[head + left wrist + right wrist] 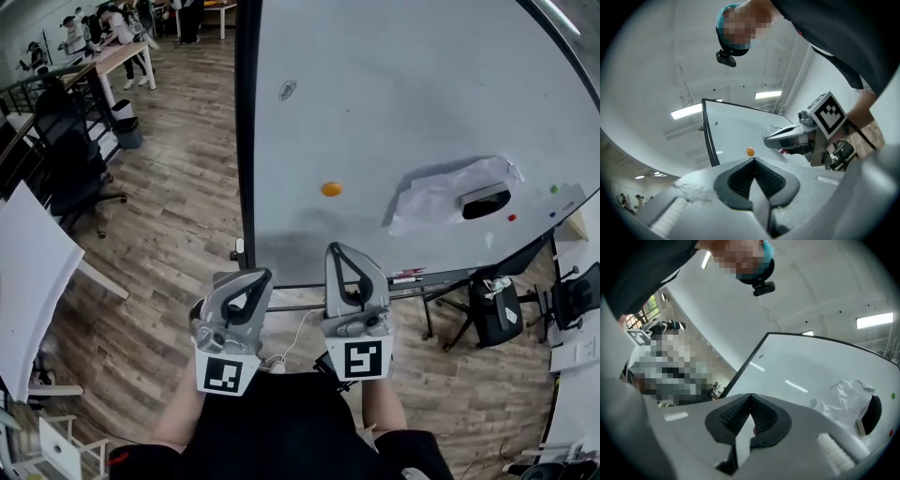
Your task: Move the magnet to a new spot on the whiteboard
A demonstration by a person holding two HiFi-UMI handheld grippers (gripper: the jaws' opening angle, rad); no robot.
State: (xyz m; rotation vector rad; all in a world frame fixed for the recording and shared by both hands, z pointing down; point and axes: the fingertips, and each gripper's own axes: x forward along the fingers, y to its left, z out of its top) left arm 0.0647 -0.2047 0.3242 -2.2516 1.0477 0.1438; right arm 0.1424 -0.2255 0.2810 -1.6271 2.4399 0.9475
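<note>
Claws of the left gripper (265, 275) and the right gripper (343, 247) are both shut tight and hold nothing. Up past their tips, the little orange magnet (331, 188) sticks on the whiteboard (394, 94), untouched. It looks small, hard, light and smooth, so pinching its round sides seems best.

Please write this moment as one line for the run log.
magnet: orange, on whiteboard, untouched | left gripper: shut, empty, away from board | right gripper: shut, empty, away from board
</note>
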